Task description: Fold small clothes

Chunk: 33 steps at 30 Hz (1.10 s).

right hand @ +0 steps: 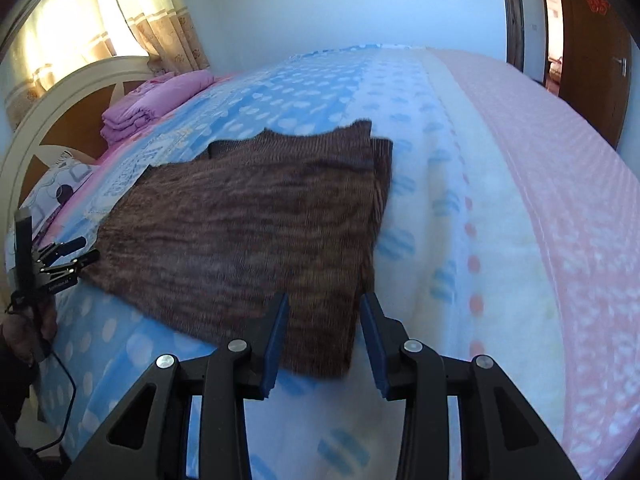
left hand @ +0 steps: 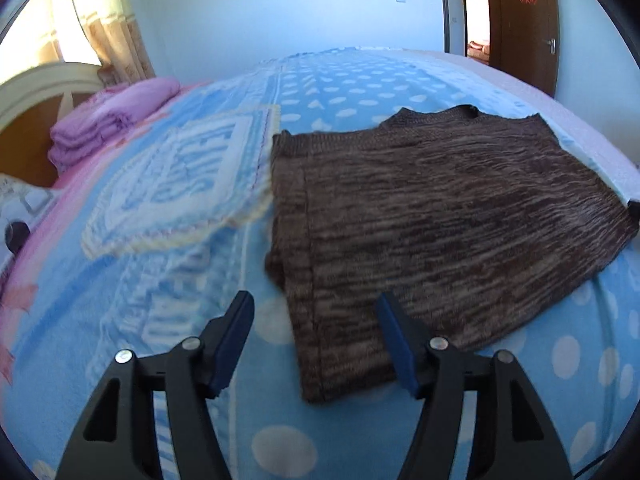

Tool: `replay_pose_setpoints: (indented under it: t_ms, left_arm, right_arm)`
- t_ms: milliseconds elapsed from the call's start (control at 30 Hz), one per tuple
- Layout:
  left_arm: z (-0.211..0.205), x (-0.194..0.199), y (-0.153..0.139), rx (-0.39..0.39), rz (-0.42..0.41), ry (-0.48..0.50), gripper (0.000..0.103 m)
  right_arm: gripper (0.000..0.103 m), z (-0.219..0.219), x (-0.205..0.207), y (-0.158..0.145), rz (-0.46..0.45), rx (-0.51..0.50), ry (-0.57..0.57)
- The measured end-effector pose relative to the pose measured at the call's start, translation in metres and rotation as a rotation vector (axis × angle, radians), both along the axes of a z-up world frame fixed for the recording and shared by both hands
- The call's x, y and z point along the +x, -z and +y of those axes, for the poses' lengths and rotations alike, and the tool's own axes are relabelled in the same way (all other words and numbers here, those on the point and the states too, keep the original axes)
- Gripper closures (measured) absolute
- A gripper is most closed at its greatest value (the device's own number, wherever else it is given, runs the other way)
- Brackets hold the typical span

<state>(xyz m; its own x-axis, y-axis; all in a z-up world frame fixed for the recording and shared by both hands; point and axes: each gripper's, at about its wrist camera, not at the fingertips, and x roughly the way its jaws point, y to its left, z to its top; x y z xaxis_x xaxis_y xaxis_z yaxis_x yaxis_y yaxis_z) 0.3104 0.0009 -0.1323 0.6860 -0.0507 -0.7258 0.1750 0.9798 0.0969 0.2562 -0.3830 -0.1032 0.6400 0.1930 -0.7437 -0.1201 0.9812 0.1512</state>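
Note:
A brown knitted sweater point(left hand: 440, 208) lies flat on the blue dotted blanket point(left hand: 340, 92), neckline at the far side. In the left wrist view my left gripper point(left hand: 314, 308) hangs open over the sweater's near left corner, and the pads touch nothing. The right wrist view shows the same sweater point(right hand: 240, 232), with my right gripper point(right hand: 326, 300) open above its near right corner, the jaws narrower and the cloth below them, not pinched. There the left gripper point(right hand: 86, 250) also appears at the sweater's left edge, held by a hand point(right hand: 24, 328).
A folded pink quilt point(left hand: 112, 120) and a pillow point(right hand: 68, 176) lie by the cream headboard point(right hand: 60, 100) on the left. A pink and cream blanket point(right hand: 560, 184) covers the bed's right side. A brown door point(left hand: 524, 20) stands at the back right. A cable point(right hand: 68, 392) hangs from the left gripper.

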Motion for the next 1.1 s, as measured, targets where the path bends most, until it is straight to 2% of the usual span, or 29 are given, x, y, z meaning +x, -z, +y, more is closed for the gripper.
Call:
replay_pose_setpoints:
  t_ms: [33,67,100,133,167,267,400,533,567,600,633,667,700,733,833,933,1033,1100]
  left_arm:
    - [0.001,0.002,0.001,-0.017,0.012,0.001,0.037]
    - [0.002,0.005,0.002,-0.026,0.025,0.004,0.049]
    - [0.002,0.008,0.005,-0.037,0.044,0.012,0.062]
    - [0.004,0.011,0.008,-0.079,0.073,0.034,0.080]
    - [0.004,0.010,0.006,-0.092,0.070,0.033,0.088]
    - [0.003,0.001,0.006,-0.060,0.077,0.029,0.091]
    - [0.004,-0.012,0.010,-0.029,0.060,0.049,0.091]
    - [0.003,-0.015,0.007,-0.015,0.043,0.047,0.090]
    - [0.004,-0.017,0.003,-0.015,0.034,0.036,0.086]
    - [0.004,-0.020,-0.001,-0.015,0.023,0.028,0.086]
    - [0.006,-0.024,-0.008,-0.019,-0.005,0.020,0.084]
    - [0.006,-0.027,-0.013,-0.020,-0.033,0.014,0.075]
    - [0.007,-0.030,-0.018,-0.019,-0.061,0.009,0.069]
    - [0.006,-0.030,-0.022,-0.013,-0.087,0.001,0.057]
    - [0.001,-0.022,-0.021,-0.012,-0.076,-0.002,0.054]
    - [-0.007,-0.013,-0.012,0.004,-0.047,-0.012,0.054]
    - [-0.008,-0.009,0.003,0.010,0.023,-0.014,0.054]
    - [-0.003,-0.010,0.009,-0.013,0.042,-0.025,0.053]
  right_arm:
    - [0.065,0.002,-0.001,0.004,0.007,-0.011,-0.006]
    - [0.067,0.002,0.000,0.008,0.018,-0.011,-0.009]
    - [0.092,0.001,0.001,0.012,0.027,-0.001,-0.003]
    - [0.098,-0.001,0.002,0.016,0.042,0.024,0.001]
    - [0.098,-0.003,-0.001,0.016,0.045,0.044,0.004]
    - [0.099,-0.003,-0.018,0.009,0.048,0.042,-0.013]
    - [0.099,0.003,-0.032,0.015,0.065,-0.053,-0.026]
    - [0.098,-0.001,-0.026,0.015,0.049,-0.032,-0.015]
    - [0.093,-0.002,-0.028,0.010,0.030,-0.033,0.002]
    - [0.081,-0.002,-0.030,0.003,0.010,-0.060,0.030]
    - [0.074,0.000,-0.032,-0.003,-0.011,-0.093,0.049]
    - [0.063,0.005,-0.034,-0.012,-0.052,-0.142,0.069]
    - [0.062,0.011,-0.036,-0.019,-0.083,-0.165,0.069]
    - [0.062,0.022,-0.036,-0.027,-0.115,-0.169,0.044]
    - [0.062,0.067,-0.024,-0.042,-0.158,-0.087,-0.119]
    - [0.062,0.112,0.001,-0.036,-0.141,-0.012,-0.273]
    - [0.062,0.147,0.031,-0.010,-0.061,0.004,-0.318]
    - [0.062,0.157,0.047,0.011,0.028,0.074,-0.335]
